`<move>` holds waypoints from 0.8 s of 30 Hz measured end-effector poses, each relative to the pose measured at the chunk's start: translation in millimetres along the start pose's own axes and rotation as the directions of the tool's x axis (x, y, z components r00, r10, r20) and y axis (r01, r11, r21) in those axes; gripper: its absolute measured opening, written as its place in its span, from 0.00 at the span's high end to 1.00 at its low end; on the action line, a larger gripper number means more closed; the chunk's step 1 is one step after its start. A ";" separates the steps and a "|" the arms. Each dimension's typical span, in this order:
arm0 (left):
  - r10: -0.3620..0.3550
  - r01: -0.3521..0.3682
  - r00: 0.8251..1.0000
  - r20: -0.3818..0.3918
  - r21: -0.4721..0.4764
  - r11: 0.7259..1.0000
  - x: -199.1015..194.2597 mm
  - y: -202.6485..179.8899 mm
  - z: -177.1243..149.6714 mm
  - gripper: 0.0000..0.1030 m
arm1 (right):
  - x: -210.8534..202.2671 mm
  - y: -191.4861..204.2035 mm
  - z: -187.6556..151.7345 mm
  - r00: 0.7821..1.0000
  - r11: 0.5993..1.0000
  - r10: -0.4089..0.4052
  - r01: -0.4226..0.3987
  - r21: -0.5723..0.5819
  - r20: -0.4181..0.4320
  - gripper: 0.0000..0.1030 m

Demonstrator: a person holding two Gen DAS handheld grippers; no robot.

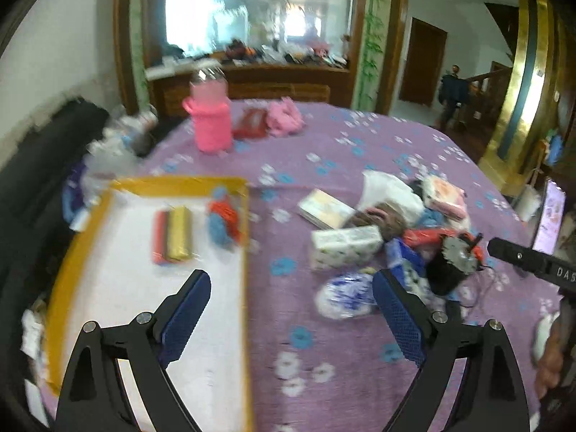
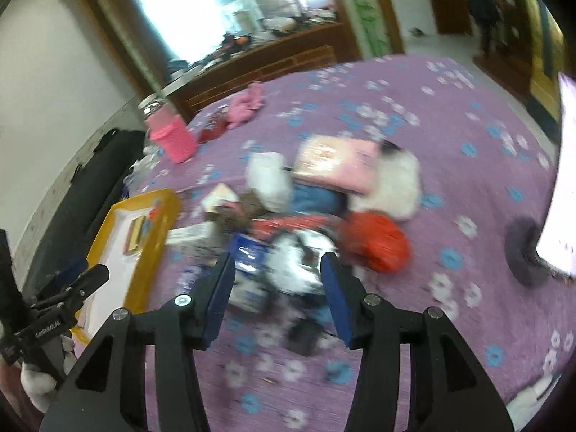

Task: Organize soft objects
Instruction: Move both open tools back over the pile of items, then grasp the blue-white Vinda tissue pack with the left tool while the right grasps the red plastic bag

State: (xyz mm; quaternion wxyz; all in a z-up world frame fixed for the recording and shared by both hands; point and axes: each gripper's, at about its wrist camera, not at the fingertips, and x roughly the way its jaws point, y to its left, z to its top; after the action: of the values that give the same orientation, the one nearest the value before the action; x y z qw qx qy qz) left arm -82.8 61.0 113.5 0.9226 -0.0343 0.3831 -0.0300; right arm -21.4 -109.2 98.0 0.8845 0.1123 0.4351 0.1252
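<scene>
On the worktop (image 1: 342, 151), covered by a purple flowered cloth, the left tool (image 1: 291, 302) hangs with its fingers spread wide and nothing between them, one finger above the yellow-rimmed tray (image 1: 180, 182) and the other above the cloth. Inside the tray lie a red and gold packet (image 1: 174, 234) and a blue and orange knitted toy (image 1: 225, 217), just apart. The pile of soft things (image 1: 388, 230), with tissue packs, bags and a black piece, sits to the right of the tray. The right tool (image 2: 277, 280) hovers over that pile (image 2: 306, 216), its fingers partly spread and gripping nothing. A pink bottle (image 1: 210, 117) stands at the far edge.
</scene>
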 end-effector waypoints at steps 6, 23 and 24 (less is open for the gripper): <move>-0.045 0.052 0.995 -0.084 0.091 0.994 46.1 -20.7 10.4 0.12 | -5.4 -47.6 -10.0 1.000 0.996 -0.009 0.010 0.091 -0.009 0.54; -0.153 0.206 0.963 -0.221 0.239 0.949 76.9 -44.8 4.0 0.43 | 0.9 -82.2 -16.2 0.998 0.982 0.052 -0.046 0.184 -0.028 0.54; -0.163 0.212 0.963 -0.213 0.233 0.949 73.3 -42.9 6.5 0.42 | 0.8 -83.7 -15.5 0.998 0.981 0.051 -0.045 0.190 -0.026 0.54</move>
State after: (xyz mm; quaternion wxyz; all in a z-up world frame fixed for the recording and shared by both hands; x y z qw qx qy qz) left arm -27.8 12.5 70.0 0.8713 0.0504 0.4577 -0.1698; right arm -23.0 -186.4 62.4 0.8597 0.2046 0.4559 0.1064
